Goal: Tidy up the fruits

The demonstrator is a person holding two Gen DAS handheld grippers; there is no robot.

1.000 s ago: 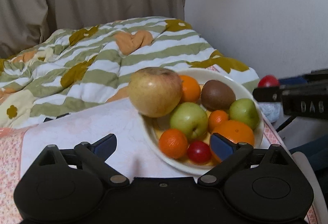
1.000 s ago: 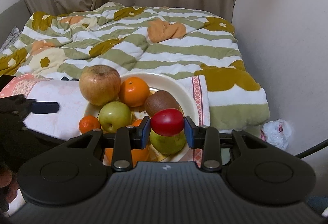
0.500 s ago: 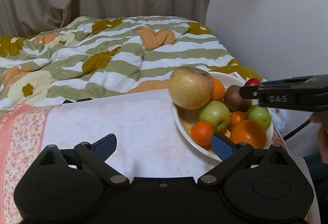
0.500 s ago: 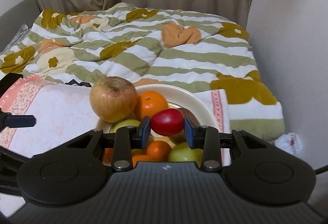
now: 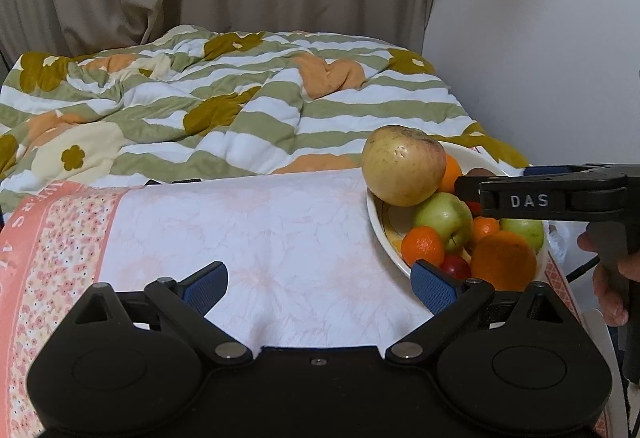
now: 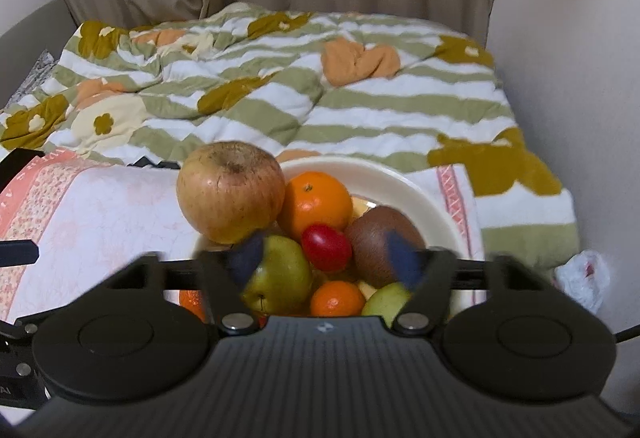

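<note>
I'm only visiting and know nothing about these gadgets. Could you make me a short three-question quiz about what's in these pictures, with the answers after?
1. True or false: the right gripper is clamped on the small red fruit.
2. Which fruit sits highest on the plate? A) kiwi B) large apple C) orange
3. Fill in: the left gripper hovers open over the pale ______.

Key:
1. False. Its blue pads stand apart on either side, and the fruit lies among the others between the orange and the kiwi.
2. B, at the plate's left edge.
3. Cloth; nothing is between its fingers.
</note>
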